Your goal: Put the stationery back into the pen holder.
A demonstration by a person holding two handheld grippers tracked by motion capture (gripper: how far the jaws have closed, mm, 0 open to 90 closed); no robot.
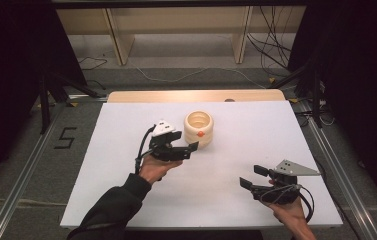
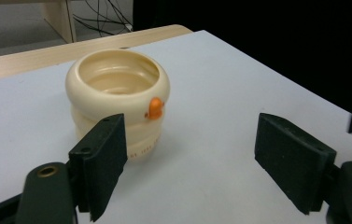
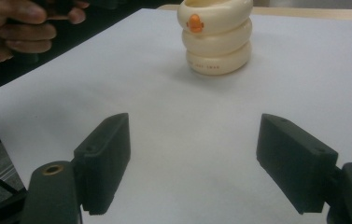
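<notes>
A white board [image 1: 126, 200] covers the table, its far wooden edge [image 1: 196, 95] left bare at twelve o'clock, with a small dark mark [image 1: 230, 100] on that strip. Beyond it, a pale wooden shelf frame [image 1: 178, 30] stands on the grey floor, where thin cables [image 1: 271, 47] trail at about one o'clock. Metal rails [image 1: 26, 175] run along the table's sides at nine and three o'clock. A figure five [image 1: 65, 138] is taped on the floor at nine o'clock.
</notes>
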